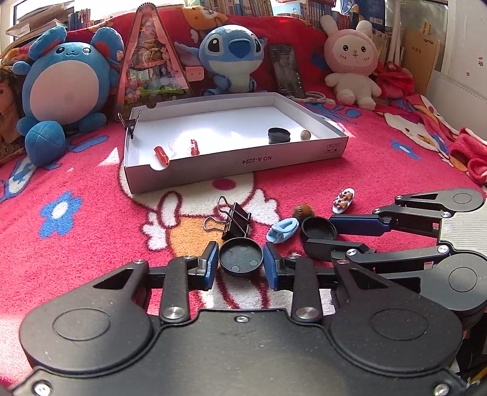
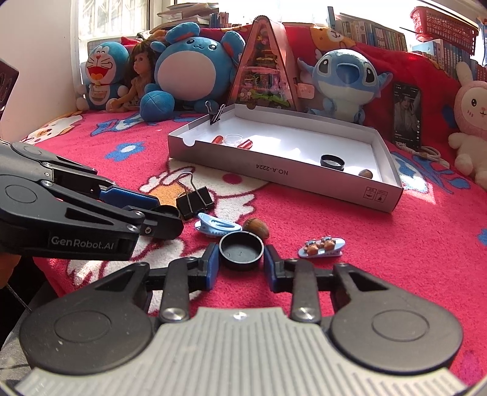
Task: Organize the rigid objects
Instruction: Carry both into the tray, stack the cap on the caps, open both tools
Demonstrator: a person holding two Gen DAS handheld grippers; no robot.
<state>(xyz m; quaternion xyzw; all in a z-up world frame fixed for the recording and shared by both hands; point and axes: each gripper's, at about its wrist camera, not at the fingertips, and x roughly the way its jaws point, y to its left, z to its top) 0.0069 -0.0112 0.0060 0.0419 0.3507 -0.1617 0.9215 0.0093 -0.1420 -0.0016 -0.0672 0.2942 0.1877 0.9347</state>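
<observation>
Both sets of jaws are closed on black round caps: left gripper pinches a shallow cap whose face carries four small raised dots, blue pads touching its rim on either side; right gripper clamps a second cap, hollow side up, between its own blue pads. No earlier frame, so only the present grip is noted. Work surface is a fuzzy red blanket with cartoon figures and blue flowers. Loose items lie on it just beyond the caps: a black binder clip with wire handles, a pale blue hair clip, a brown ribbed nut, and a small clip topped with two bear figures. Farther back sits a shallow white cardboard tray holding two red cylinders, a clear round lid, a black ring-shaped cap and a second nut; another binder clip grips its far left corner. Behind the tray: a round blue plush, a blue-eared plush, a pink rabbit plush, a triangular display case, a phone propped upright. Bookshelves line the back wall; sunlight falls across the tray floor.
</observation>
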